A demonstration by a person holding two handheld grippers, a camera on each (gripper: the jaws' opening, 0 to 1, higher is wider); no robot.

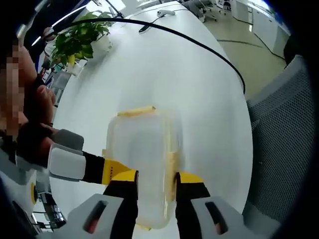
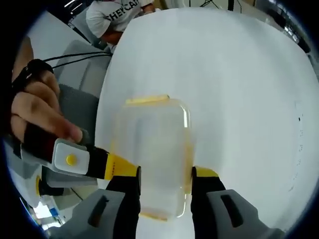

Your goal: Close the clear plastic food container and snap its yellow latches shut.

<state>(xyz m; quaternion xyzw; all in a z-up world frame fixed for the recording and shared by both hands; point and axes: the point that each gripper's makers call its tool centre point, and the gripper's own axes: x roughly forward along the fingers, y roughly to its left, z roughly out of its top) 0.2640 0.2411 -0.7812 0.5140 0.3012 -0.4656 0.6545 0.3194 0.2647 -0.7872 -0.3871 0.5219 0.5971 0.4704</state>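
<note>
A clear plastic food container [image 1: 144, 164] was seen lying on the white tabletop [image 1: 199, 84], with its lid on top. In the left gripper view, the left gripper [image 1: 155, 186] was placed at the near end of the box, and its fingers [image 1: 125, 186] were spread, one at each long side. It could not be told if the box was really being squeezed or only sat between them. In the right gripper view, the same box [image 2: 152, 154] was seen between the spread fingers [image 2: 128, 185] of the right gripper [image 2: 164, 185], again at the near end. The long way of the box was pointed straight away from the fingers in both views. A yellow latch [image 1: 136, 111] was seen at the far short end, well past the fingertips, and it looked flipped up, not snapped down. More yellow was seen along the right long side [image 1: 173, 162], but it was too blurry to tell if that latch was shut. It was judged that the far latch would have to be reached over the lid. Neither gripper could be called nearer to it. A green plant [image 1: 79, 37] and a black cable [image 1: 199, 45] were seen farther off.
</note>
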